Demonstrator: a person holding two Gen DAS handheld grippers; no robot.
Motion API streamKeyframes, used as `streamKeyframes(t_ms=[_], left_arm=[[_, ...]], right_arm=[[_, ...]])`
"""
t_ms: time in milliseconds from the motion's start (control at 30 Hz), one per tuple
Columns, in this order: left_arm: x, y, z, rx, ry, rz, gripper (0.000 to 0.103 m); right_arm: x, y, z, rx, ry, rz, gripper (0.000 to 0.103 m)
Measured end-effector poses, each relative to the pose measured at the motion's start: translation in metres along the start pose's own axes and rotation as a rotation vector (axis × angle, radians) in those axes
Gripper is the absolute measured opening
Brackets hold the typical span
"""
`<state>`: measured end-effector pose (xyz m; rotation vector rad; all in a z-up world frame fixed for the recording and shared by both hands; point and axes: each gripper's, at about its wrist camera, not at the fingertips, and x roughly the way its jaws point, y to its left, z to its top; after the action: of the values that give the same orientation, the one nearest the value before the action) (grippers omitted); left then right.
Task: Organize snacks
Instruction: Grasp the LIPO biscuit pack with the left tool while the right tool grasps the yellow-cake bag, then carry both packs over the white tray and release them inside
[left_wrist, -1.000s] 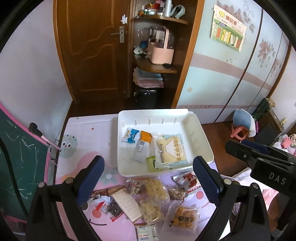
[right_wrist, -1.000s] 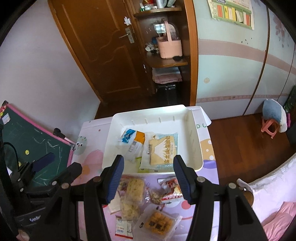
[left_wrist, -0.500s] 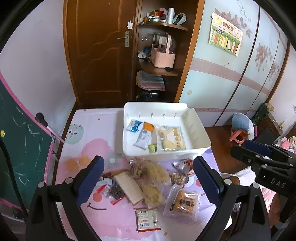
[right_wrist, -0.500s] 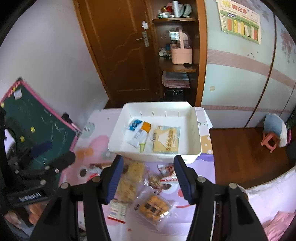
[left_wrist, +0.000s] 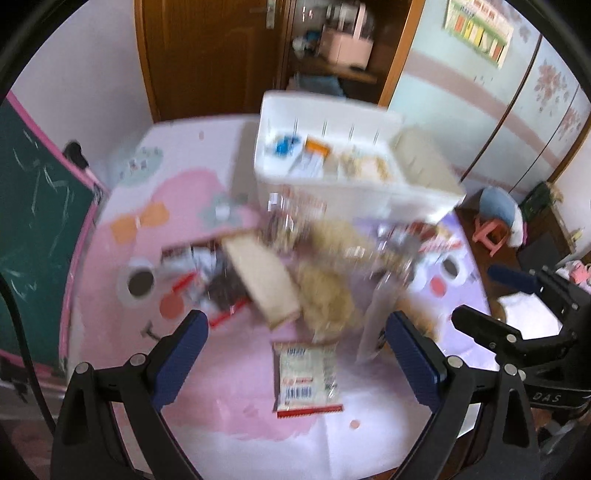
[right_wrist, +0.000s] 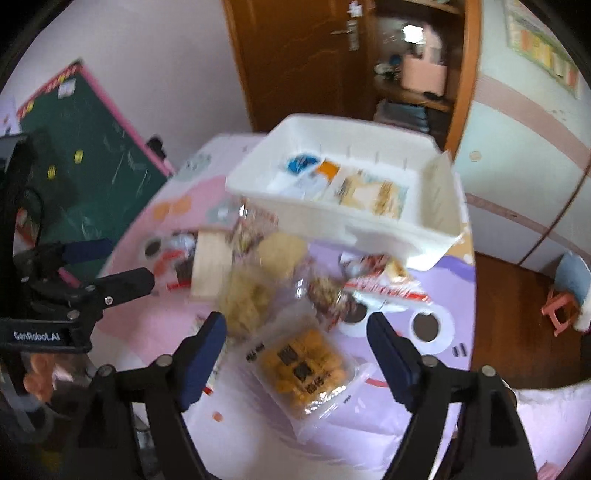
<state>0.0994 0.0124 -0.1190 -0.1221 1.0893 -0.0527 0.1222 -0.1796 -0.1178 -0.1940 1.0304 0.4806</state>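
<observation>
Both tools are coming down toward the loose snacks on the bench, so the step in hand is, I judge, the reach for the next packet to move into the white bin.

The right tool is released: its jaws have just been opening and nothing is pressed between them. The clear bag of orange crackers lies under the gap between its fingers, a little ahead of the tips. The left tool is also released and holds nothing. A small white packet with a red edge lies between and just ahead of its fingers.

The next move, as I judge it, asks the right tool to go lower until its fingers stand on both sides of the cracker bag, then to close gently, because the film is thin and slippery. After that it must lift the bag and carry it forward over the near wall of the bin, which stands beyond the heap.

Count: two tools and one bin. In the bin I see about four packets: one blue, one white with orange, one pale yellow, and a fourth I cannot make out. On the bench there are roughly eight to ten packets. Motion blur and overlap do not allow an exact number.
</observation>
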Motion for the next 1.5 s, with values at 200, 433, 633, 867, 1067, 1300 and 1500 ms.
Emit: streamKeyframes(t_ms=[200, 433, 633, 867, 1067, 1300, 1500], left_arm=[[0.058, 0.000, -0.035, -0.007, 0.120, -0.002, 0.096], [0.099, 0.001, -0.052, -0.053, 0.214, -0.020, 0.096], [0.110, 0.001, -0.060, -0.067, 0.228, -0.016, 0.096], [0.116, -0.012, -0.061, -0.034, 0.248, 0.025, 0.096], [0.117, -0.028, -0.062, -0.005, 0.258, 0.089, 0.080], [0.104, -0.030, -0.066, -0.006, 0.232, 0.095, 0.044], [0.089, -0.018, -0.065, -0.030, 0.238, 0.083, 0.044]], right_arm=[[0.046, 0.006, -0.026, -0.125, 0.082, -0.020, 0.089], [0.075, 0.007, -0.035, -0.258, 0.142, 0.010, 0.090], [0.084, 0.012, -0.034, -0.353, 0.177, 0.037, 0.092], [0.100, 0.016, -0.039, -0.428, 0.250, 0.029, 0.092], [0.106, 0.010, -0.038, -0.339, 0.289, 0.036, 0.085], [0.093, 0.006, -0.045, -0.189, 0.274, 0.010, 0.076], [0.079, -0.001, -0.063, -0.018, 0.266, 0.050, 0.069]])
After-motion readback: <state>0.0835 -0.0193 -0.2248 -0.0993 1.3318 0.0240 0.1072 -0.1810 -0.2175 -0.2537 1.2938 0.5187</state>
